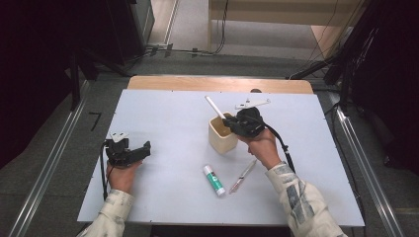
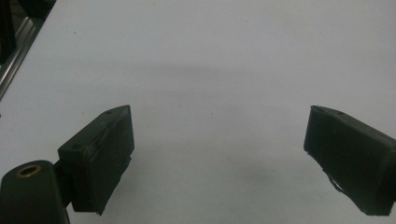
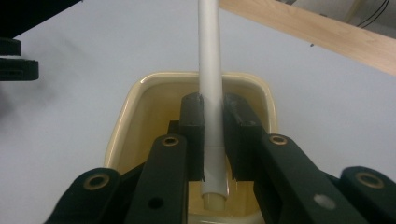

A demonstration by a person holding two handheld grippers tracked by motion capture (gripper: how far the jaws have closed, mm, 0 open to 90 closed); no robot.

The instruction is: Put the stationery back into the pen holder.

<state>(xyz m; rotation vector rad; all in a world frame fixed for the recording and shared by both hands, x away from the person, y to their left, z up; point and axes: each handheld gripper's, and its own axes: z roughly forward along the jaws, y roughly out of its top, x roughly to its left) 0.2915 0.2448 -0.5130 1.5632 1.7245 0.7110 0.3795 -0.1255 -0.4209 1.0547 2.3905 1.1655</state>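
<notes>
Over the cream cup (image 1: 222, 134) near the middle of the worktop (image 1: 163, 128), your right gripper (image 1: 232, 124) has its jaws clamped narrow on a white pen (image 3: 210, 70), whose lower end sits just inside the cup's mouth while the rest slants up and away from you. Your left gripper (image 1: 143, 149) rests well apart at the left side of the worktop, jaws wide with nothing between them, pointing at bare surface. The main risk, as I judge it, is the tilt: if you let go now, the pen may lever against the rim (image 3: 140, 84) and tip out, or nudge the light cup over, since nothing steadies the cup. A slip in the narrow grip could also drop the pen askew before its end reaches the bottom. Straightening it first would help. Nearer you lie a glue stick (image 1: 213, 180) with a green label and a thin pink pen (image 1: 242, 176), both clear of the cup. The writing on the glue stick's label is too small to read, and no brand can be made out on the cup or white pen.
</notes>
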